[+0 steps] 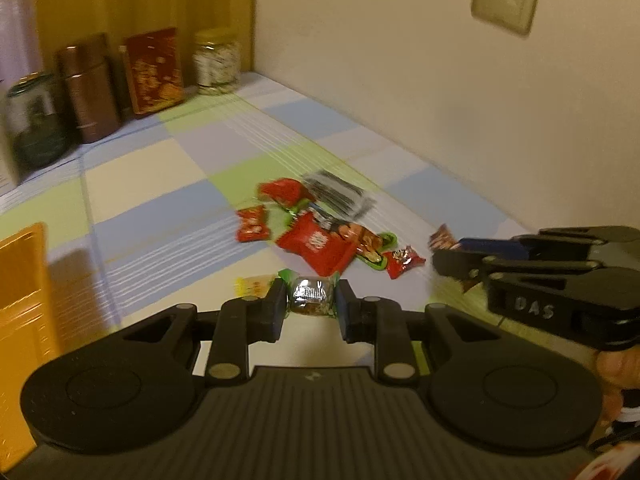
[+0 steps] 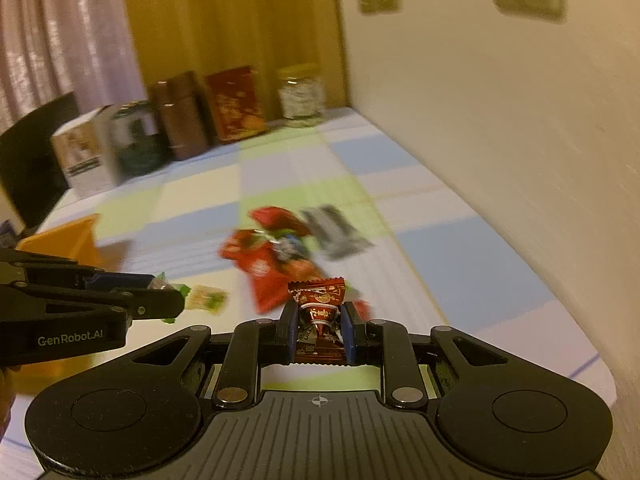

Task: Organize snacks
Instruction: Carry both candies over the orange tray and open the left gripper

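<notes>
My left gripper (image 1: 311,300) is shut on a silver-and-green wrapped candy (image 1: 310,295), held above the checked tablecloth. My right gripper (image 2: 320,322) is shut on a dark red wrapped candy (image 2: 319,308); it also shows in the left wrist view (image 1: 454,258) at the right. A pile of snacks (image 1: 316,224) lies on the cloth ahead: red packets, a grey-black packet (image 1: 340,196) and a small red candy (image 1: 402,260). A yellow candy (image 1: 254,285) lies beside my left fingertips. An orange box (image 1: 22,304) stands at the left.
Tins, a red box (image 1: 154,70) and a glass jar (image 1: 216,62) line the far edge. A wall (image 1: 460,100) runs along the right side of the table. A dark chair back (image 2: 36,160) stands at the far left.
</notes>
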A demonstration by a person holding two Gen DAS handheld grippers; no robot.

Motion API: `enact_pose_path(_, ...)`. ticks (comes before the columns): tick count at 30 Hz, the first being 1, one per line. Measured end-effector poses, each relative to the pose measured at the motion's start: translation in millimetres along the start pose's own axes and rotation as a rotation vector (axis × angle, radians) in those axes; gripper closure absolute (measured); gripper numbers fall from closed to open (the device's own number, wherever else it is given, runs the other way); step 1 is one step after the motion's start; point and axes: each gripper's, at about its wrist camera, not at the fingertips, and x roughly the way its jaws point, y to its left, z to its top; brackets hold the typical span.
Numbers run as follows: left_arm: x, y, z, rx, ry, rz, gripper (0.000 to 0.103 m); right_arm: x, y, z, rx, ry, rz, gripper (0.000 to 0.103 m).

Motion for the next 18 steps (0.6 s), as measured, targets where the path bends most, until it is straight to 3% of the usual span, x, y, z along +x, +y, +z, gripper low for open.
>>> enact_pose_path(8,-73.7,42.8,-13.4,-0.098,-0.041,0.105,0.079,-14.7,74.6,23.2,-0.102,0.004,0.142,0.080)
enact_pose_path(18,-146.2,120.5,-46.6,-0.208,-0.053,0.269,0.079,-10.1,180.8,26.4,-0.212,0.024,0.312,0.080)
